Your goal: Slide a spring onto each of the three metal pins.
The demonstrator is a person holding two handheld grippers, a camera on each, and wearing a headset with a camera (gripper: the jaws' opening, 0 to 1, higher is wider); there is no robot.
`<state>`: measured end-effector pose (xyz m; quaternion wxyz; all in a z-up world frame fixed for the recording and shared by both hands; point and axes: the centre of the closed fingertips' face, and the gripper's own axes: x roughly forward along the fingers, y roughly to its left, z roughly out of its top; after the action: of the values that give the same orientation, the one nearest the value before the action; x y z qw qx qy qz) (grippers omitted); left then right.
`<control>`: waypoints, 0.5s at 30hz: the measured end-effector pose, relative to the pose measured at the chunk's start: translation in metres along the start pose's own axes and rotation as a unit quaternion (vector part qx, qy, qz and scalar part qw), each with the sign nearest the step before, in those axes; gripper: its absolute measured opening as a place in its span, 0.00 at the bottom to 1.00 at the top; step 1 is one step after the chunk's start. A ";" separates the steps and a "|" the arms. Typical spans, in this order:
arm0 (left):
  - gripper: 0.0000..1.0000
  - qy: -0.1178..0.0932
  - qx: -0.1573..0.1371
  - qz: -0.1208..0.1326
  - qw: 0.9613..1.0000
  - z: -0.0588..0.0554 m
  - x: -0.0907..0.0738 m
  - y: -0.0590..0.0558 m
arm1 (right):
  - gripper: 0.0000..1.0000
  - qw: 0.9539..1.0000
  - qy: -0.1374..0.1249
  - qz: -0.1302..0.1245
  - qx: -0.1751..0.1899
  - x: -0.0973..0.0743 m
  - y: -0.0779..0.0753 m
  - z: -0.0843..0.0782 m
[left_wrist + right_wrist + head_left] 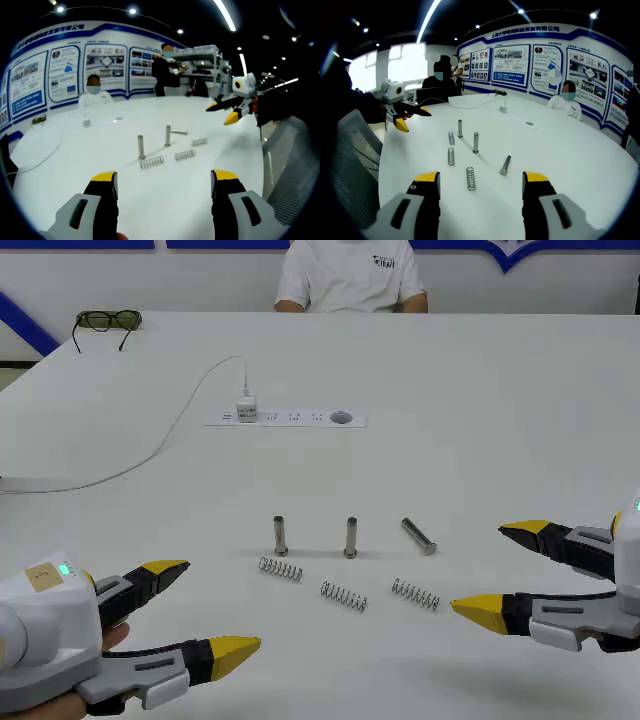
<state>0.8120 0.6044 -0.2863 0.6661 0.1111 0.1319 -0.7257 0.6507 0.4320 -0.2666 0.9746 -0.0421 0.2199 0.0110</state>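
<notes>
Nearest on the left, the left gripper (220, 605) hovers over the white table (500, 420), jaws spread wide and holding nothing. Ahead of it and to its right, loose on the bare tabletop, lie the left spring (280, 569), middle spring (343, 595) and right spring (415, 594). Just beyond them, the left pin (280, 535) and middle pin (351, 537) stand upright, while the right pin (418, 536) lies on its side. The springs look light, squashy and apt to roll, so a gentle pinch across the coils near one end seems wise. Right of the row, the right gripper (480, 568) is equally wide and empty.
</notes>
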 end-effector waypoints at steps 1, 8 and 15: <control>0.77 0.000 0.000 0.000 1.000 0.000 0.000 -0.001 | 0.68 1.000 0.001 0.000 0.000 0.000 0.000 0.000; 0.77 0.000 -0.001 -0.004 1.000 -0.001 0.003 -0.006 | 0.67 1.000 0.005 0.000 0.004 0.001 -0.002 -0.002; 0.77 -0.002 -0.003 -0.002 1.000 -0.001 0.003 -0.004 | 0.65 1.000 0.010 -0.004 0.004 0.003 -0.008 -0.001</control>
<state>0.8075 0.6025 -0.2881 0.6649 0.1072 0.1331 -0.7271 0.6534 0.4244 -0.2684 0.9725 -0.0393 0.2296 0.0058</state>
